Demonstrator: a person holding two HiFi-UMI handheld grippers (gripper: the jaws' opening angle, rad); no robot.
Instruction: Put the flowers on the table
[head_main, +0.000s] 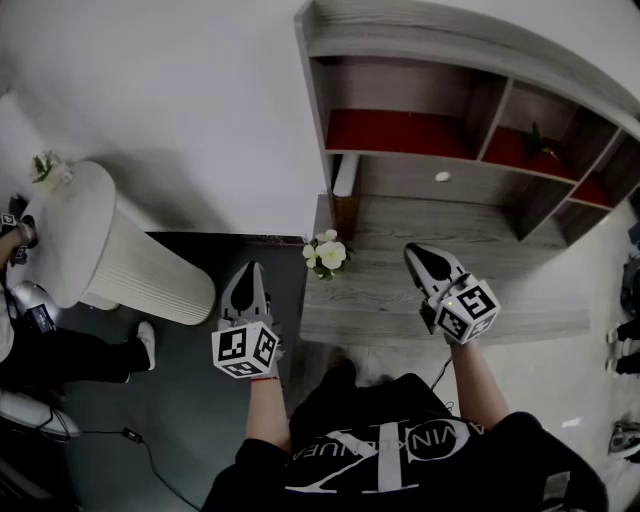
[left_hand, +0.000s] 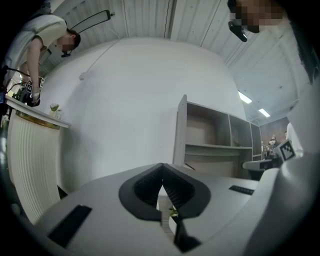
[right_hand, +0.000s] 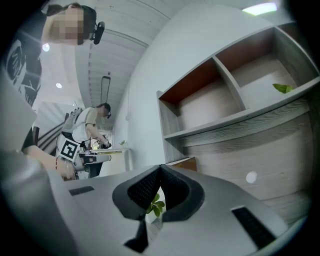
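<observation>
A small bunch of white flowers (head_main: 327, 253) with green leaves stands on the grey wooden table (head_main: 470, 300), close to its left edge. My left gripper (head_main: 250, 270) hangs left of the table over the dark floor, shut and empty, a hand's width from the flowers. My right gripper (head_main: 416, 252) is over the table to the right of the flowers, also shut on nothing. In the right gripper view green leaves (right_hand: 156, 206) show through the slit below the closed jaws. A speck of green (left_hand: 173, 212) shows the same way in the left gripper view.
A shelf unit (head_main: 450, 100) with red back panels rises behind the table. A round white ribbed stand (head_main: 110, 250) at the left carries another small plant (head_main: 45, 168). A person (left_hand: 40, 45) works at it, and their shoe (head_main: 146, 343) rests on the floor.
</observation>
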